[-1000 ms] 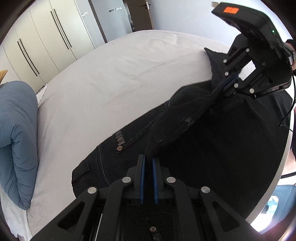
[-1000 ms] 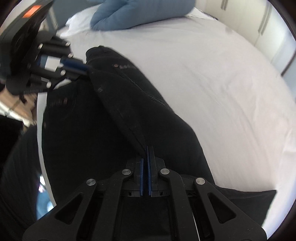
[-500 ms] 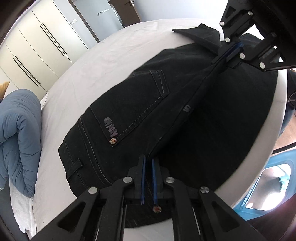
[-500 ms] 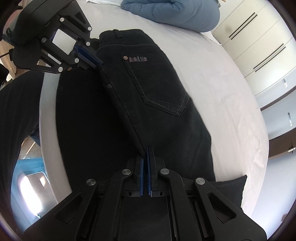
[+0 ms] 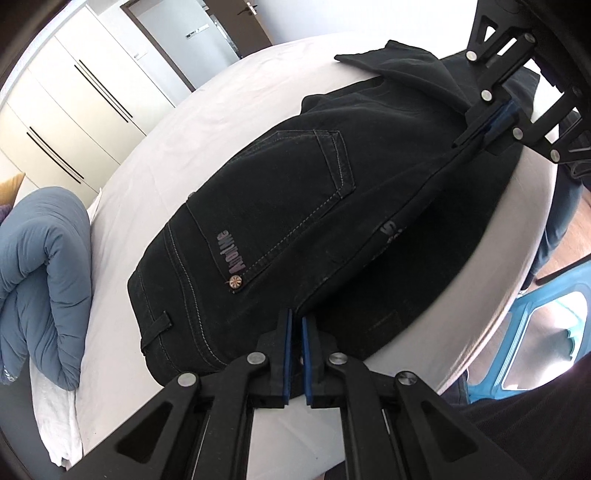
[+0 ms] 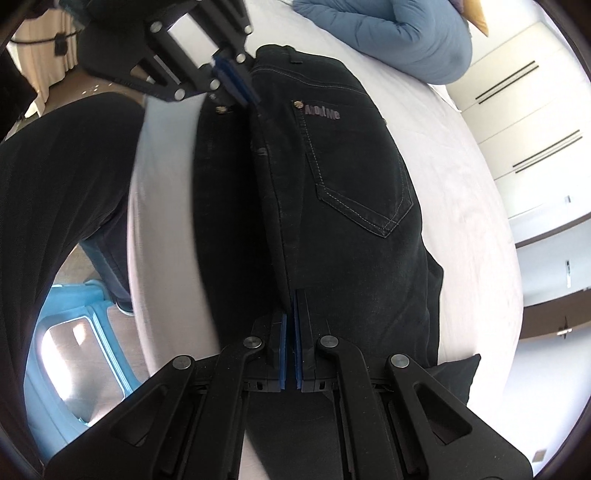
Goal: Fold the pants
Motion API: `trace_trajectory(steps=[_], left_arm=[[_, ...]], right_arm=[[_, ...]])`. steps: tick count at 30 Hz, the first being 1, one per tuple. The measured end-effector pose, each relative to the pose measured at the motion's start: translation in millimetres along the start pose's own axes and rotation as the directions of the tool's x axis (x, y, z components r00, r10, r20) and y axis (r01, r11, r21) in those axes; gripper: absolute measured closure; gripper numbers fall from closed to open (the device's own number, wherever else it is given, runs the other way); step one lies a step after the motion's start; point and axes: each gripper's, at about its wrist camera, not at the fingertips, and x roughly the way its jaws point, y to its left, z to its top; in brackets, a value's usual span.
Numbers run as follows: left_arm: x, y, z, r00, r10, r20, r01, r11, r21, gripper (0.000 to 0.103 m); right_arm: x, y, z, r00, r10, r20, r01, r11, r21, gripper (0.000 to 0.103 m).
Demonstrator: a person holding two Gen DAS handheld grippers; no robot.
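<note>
Black pants (image 5: 288, 192) lie on the white bed (image 5: 177, 155), folded lengthwise with a back pocket and logo patch facing up. My left gripper (image 5: 295, 319) is shut on the fold edge at the waistband end. It also shows at the top left of the right wrist view, left gripper (image 6: 240, 86). My right gripper (image 6: 294, 297) is shut on the same fold edge of the pants (image 6: 351, 166), further down the leg. From the left wrist it appears at the top right, right gripper (image 5: 484, 129). The taut edge runs straight between the two grippers.
A rolled blue duvet (image 5: 40, 280) lies at the head of the bed, also seen as duvet (image 6: 406, 33). White wardrobes (image 5: 74, 103) stand behind. A light blue stool (image 6: 74, 350) and a person's dark trouser leg (image 6: 55, 166) are beside the bed edge (image 6: 162, 221).
Both grippers swung the held pants edge across and down. The lifted half has turned over onto the other half, so the back pocket now faces up.
</note>
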Motion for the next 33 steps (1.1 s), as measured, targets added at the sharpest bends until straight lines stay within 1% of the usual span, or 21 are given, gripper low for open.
trace_trajectory(steps=[2,5,8,9,12,15,18,22,26,29,31,32,33], left_arm=[[-4.7,-8.1,-3.7,1.0,0.028,0.002,-0.028,0.999,0.022,0.098],[-2.8,-12.0,-8.7,0.999,0.051,-0.006,-0.051,0.998,0.048,0.098],[3.7,-16.0,-14.6,0.998,0.063,-0.016,-0.061,0.996,0.063,0.099],[0.6,-23.2,-15.8,0.998,0.064,-0.014,-0.063,0.996,0.063,0.099],[-0.5,-21.6,-15.8,0.998,0.069,-0.006,-0.068,0.996,0.056,0.099],[-0.6,-27.5,-19.1,0.999,0.053,0.003,-0.053,0.998,0.032,0.099],[-4.1,-41.9,-24.7,0.999,0.046,0.004,-0.046,0.998,0.033,0.099],[-3.5,-44.7,-25.1,0.999,0.037,0.001,-0.037,0.999,0.02,0.099],[3.4,-40.0,-25.5,1.0,0.026,-0.01,-0.026,1.0,0.011,0.098],[4.9,-37.3,-26.1,1.0,0.025,-0.011,-0.025,1.0,0.003,0.094],[1.4,-35.8,-26.6,0.999,0.035,-0.012,-0.035,0.999,0.001,0.086],[-1.8,-34.5,-27.4,0.999,0.048,-0.017,-0.048,0.999,-0.001,0.064],[-6.9,-30.9,-28.9,0.998,0.053,-0.019,-0.054,0.998,-0.012,0.034]], right_arm=[[-2.9,4.2,-1.7,1.0,0.003,-0.002,-0.003,1.0,-0.013,0.101],[-3.3,14.9,-2.4,1.0,0.013,-0.006,-0.013,0.999,-0.03,0.101],[-3.1,30.0,0.5,1.0,0.014,-0.008,-0.014,0.999,-0.051,0.101],[-4.7,35.6,2.0,1.0,0.012,-0.008,-0.012,0.998,-0.058,0.101],[-5.4,37.0,2.2,1.0,0.012,-0.012,-0.012,0.998,-0.057,0.101],[-4.1,32.9,-2.4,1.0,0.015,-0.022,-0.016,0.999,-0.044,0.101],[-4.5,30.1,-10.9,0.999,0.013,-0.035,-0.015,0.998,-0.055,0.101],[-3.4,32.5,-23.5,0.999,0.015,-0.052,-0.018,0.998,-0.056,0.101],[-0.3,36.2,-25.5,0.998,0.008,-0.055,-0.011,0.998,-0.058,0.101],[4.2,36.7,-25.7,0.998,0.013,-0.059,-0.016,0.999,-0.051,0.101],[9.7,36.2,-27.7,0.998,0.024,-0.062,-0.026,0.999,-0.031,0.101],[10.8,35.9,-28.6,0.998,0.027,-0.062,-0.029,0.999,-0.024,0.101],[11.2,36.1,-28.9,0.998,0.028,-0.061,-0.029,0.999,-0.015,0.101]])
